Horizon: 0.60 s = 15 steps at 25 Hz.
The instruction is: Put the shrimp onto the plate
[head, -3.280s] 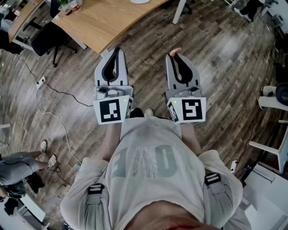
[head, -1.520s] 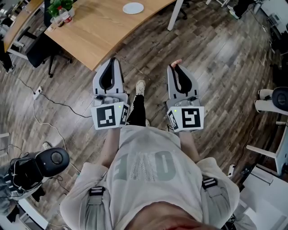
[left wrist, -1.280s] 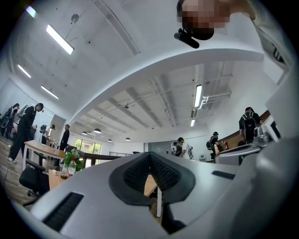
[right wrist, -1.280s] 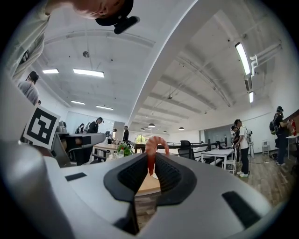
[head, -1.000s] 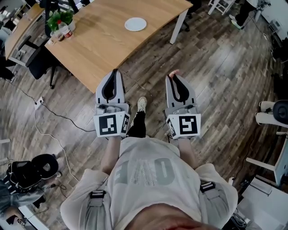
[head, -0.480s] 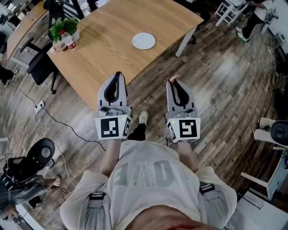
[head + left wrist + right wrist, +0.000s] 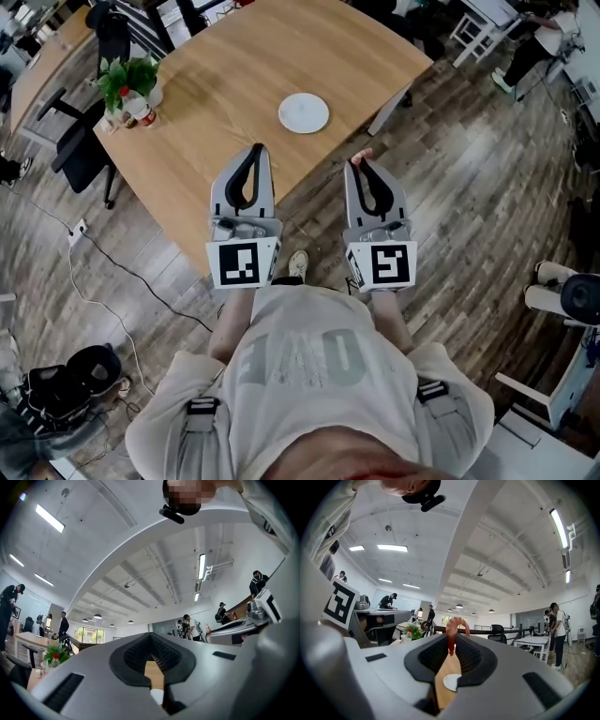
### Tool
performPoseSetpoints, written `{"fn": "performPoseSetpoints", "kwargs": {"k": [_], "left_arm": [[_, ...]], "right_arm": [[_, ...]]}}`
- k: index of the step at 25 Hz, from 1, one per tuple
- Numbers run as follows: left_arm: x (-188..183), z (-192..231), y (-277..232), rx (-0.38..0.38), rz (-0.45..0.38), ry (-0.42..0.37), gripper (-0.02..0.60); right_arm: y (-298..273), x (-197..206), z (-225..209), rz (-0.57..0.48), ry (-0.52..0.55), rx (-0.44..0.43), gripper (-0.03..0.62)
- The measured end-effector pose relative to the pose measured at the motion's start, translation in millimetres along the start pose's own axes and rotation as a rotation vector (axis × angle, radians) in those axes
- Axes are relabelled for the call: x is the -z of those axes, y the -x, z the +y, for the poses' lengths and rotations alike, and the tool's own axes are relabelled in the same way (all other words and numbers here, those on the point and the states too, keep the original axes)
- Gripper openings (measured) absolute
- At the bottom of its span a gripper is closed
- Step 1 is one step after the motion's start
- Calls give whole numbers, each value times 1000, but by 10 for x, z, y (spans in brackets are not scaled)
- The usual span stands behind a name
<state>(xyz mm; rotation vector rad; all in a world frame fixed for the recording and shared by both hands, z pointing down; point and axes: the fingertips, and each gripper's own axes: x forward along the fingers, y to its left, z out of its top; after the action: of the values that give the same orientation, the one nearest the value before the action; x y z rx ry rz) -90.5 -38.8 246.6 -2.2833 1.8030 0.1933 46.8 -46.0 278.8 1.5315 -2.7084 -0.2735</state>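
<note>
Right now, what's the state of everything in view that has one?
right gripper: shut on the shrimp.
left gripper: shut, nothing between its jaws.
shrimp: pinched at the right gripper's tips, in the air, short of the plate.
plate: empty, flat on the table.
potted plant: upright near the table's corner.

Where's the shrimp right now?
In the head view, the shrimp is pinched at the tip of the right gripper, just off the wooden table, down-right of the white plate.

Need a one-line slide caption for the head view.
Right gripper holds a shrimp, short of the white plate on the wooden table.
</note>
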Motion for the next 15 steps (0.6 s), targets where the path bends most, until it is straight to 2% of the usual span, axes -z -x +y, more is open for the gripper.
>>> {"fn": "performPoseSetpoints", "kwargs": {"k": [3,7,15], "left_arm": [[12,83,-151,-13,-24,6,9],[174,103,-269,-2,12,57,9],[312,-91,-715,51,40,53,9]], "right_arm": [[-144,19,-127,-9,-6,2,58],[-265,62,-228,-10,-14,6,58],[-631,249,-443,6,-68,-8,58]]}}
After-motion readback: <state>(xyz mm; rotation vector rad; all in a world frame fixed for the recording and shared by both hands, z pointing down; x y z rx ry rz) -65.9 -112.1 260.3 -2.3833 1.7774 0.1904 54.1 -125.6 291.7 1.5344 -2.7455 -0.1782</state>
